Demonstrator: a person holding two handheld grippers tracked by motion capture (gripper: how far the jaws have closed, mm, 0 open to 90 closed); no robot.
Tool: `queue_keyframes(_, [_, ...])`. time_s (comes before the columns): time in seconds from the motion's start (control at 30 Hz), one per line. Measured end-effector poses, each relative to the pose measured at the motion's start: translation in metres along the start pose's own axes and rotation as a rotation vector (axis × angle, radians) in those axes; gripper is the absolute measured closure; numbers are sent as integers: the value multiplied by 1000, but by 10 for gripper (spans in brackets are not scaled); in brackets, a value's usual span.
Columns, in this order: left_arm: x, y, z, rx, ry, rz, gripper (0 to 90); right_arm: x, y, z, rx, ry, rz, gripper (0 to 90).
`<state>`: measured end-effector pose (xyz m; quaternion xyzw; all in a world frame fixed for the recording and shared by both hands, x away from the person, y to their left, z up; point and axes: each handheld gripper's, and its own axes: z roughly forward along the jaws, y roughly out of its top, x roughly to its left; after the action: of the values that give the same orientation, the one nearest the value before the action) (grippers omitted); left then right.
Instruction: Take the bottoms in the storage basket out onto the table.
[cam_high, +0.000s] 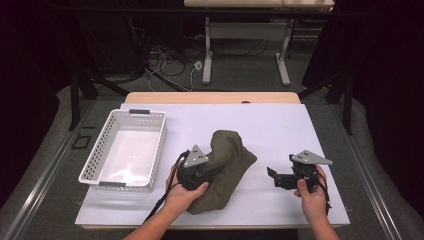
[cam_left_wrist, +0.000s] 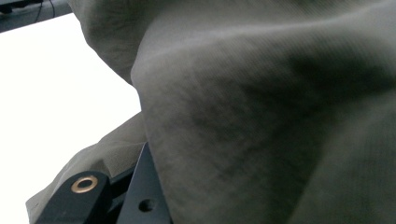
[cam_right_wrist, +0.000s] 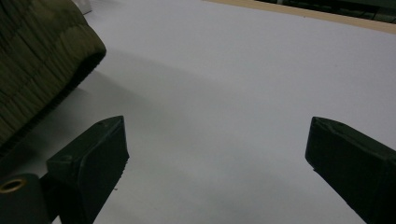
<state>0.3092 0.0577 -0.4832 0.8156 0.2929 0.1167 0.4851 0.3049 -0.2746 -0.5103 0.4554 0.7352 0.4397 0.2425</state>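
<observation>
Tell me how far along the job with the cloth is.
Early. The left tool is shut on a bunched fold of the olive cloth, whose fabric drapes over its jaws in the left gripper view. That grip looks like the only step done. The right tool is open, with bare white table between its jaws, apart from the cloth. The white basket holds nothing, so moving the cloth, probably there, remains.

One olive-green cloth (cam_high: 227, 165) lay crumpled on the white table surface, slightly toward five o'clock of centre. Its far part was bunched into a raised peak; the near part spread flatter toward six o'clock. Fabric was finely ribbed and creased.
</observation>
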Motion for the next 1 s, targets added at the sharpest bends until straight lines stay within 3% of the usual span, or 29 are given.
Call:
queue_keyframes(0.17, [0, -5, 8, 30, -3, -8, 723, 1, 0, 0, 5, -2, 1, 55])
queue_keyframes(0.5, [6, -11, 15, 37, 3, -46, 721, 0, 0, 1, 2, 2, -8, 55])
queue_keyframes(0.63, [8, -13, 17, 46, 4, -42, 720, 0, 0, 1, 6, -2, -8, 55])
queue_keyframes(0.7, [9, -14, 19, 47, 5, -66, 719, 0, -1, 1, 3, 1, -5, 55])
queue_keyframes(1.0, [18, -21, 28, 64, 36, -68, 716, 1, -1, 2, 8, 3, -1, 55])
